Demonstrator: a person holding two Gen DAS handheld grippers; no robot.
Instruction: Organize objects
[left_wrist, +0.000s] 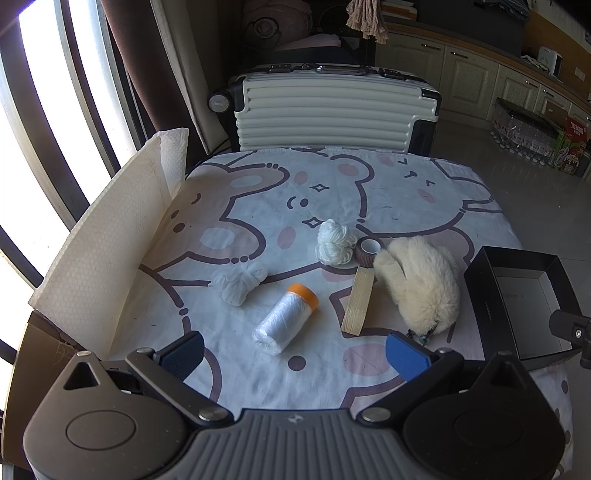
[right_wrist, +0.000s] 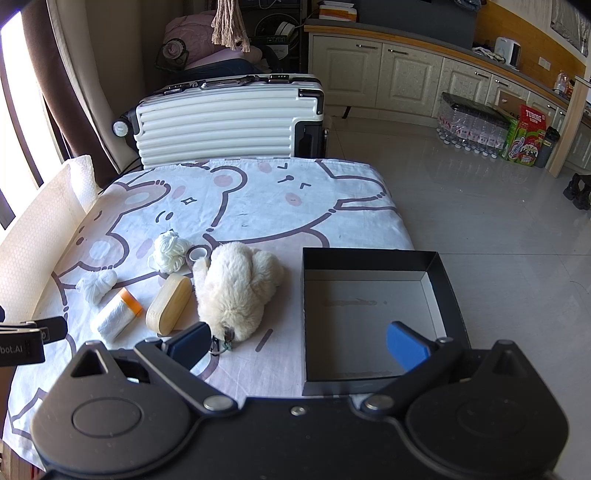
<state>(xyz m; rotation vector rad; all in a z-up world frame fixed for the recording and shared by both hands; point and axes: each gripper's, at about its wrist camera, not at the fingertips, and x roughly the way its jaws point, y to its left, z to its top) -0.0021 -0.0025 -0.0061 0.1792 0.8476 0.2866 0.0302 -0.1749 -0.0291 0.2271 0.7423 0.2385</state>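
With both the left gripper (left_wrist: 295, 352) and right gripper (right_wrist: 299, 343) spread wide and holding nothing, I'd start with the fluffy toy (right_wrist: 236, 288) lying just beside the empty black box (right_wrist: 443, 280), pinching its middle firmly.

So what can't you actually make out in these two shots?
- Brown tape roll: right wrist view, mostly behind the fluffy cream plush toy.
- Toy's keychain clip: partly behind the right claw.
- Black open box: left wrist view, near corner behind the other claw's body.
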